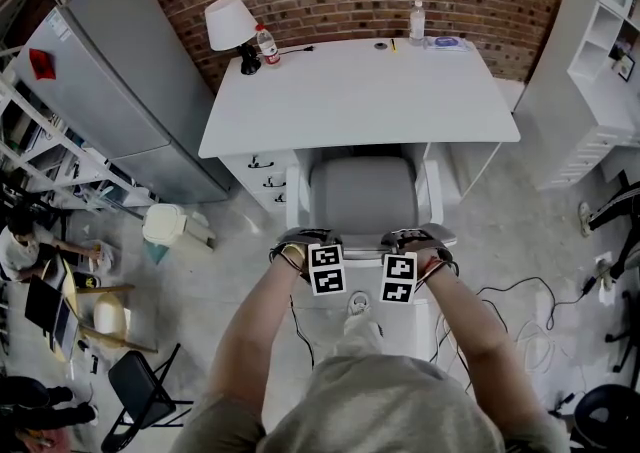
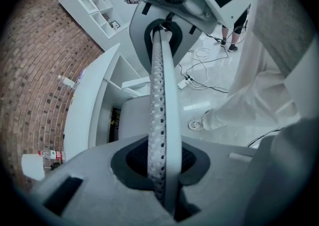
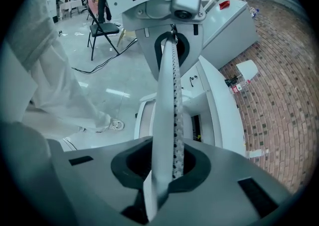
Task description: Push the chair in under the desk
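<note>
Grey chair [image 1: 362, 196] was found partly under the white desk [image 1: 355, 91], seat exposed. Left gripper [image 1: 319, 245] and right gripper [image 1: 403, 245] were held at its backrest, jaws closed, nothing between them.

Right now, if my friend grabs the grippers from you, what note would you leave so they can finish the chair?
Grey-cushioned, white-framed chair: lined up with the opening of the white desk, seat mostly out in front.
Left gripper: jaws shut, empty, at the chair back's top.
Right gripper: the same, beside it.
Done: both grippers set behind the chair.
Left: push it in under the desk.
</note>
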Demonstrator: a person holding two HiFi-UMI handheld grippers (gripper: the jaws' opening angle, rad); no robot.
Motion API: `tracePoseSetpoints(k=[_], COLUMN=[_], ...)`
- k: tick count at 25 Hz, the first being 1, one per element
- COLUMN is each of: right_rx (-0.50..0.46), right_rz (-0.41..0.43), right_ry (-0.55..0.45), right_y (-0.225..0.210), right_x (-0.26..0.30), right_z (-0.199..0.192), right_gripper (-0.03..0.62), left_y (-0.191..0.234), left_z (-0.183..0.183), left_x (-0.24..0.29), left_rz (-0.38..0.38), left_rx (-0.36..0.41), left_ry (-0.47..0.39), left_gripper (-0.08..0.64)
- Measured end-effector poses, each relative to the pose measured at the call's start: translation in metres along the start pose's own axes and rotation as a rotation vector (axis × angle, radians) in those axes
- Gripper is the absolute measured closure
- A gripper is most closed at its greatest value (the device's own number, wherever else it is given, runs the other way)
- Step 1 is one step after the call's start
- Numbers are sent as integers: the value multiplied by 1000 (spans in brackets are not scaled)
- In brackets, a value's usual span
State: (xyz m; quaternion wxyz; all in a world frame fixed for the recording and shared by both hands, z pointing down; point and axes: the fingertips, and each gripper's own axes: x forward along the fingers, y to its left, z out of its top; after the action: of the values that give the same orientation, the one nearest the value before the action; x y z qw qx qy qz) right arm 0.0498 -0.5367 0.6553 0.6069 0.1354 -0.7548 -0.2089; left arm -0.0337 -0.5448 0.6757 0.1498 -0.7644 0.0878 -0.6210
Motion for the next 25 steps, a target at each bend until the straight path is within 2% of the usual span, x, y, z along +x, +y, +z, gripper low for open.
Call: tracePoseSetpoints(k=[2, 3, 4, 5, 9, 25], right_rx=[24, 33, 39, 41, 53, 85], right_rz=[-14, -23, -32, -45, -96, -244], right_ry=[-11, -13, -14, -16, -30, -54], right_y=[-1, -1, -2, -3, -7, -14], right_x=[-3, -4, -6, -8, -16, -49], right_z=[1, 1, 2, 2, 4, 13], right_gripper=[577, 554, 473, 451, 442, 433], left_y=[2, 3, 3, 4, 2, 5], left_z=[2, 2, 3, 4, 5, 20], left_x=[-3, -5, -6, -8, -14, -48], left_rz=[10, 15, 19, 24, 59, 212], left_rx=[-37, -56, -71, -79, -65, -107], left_ry=[-17, -25, -32, -36, -40, -87], left_gripper=[509, 491, 466, 443, 410, 409])
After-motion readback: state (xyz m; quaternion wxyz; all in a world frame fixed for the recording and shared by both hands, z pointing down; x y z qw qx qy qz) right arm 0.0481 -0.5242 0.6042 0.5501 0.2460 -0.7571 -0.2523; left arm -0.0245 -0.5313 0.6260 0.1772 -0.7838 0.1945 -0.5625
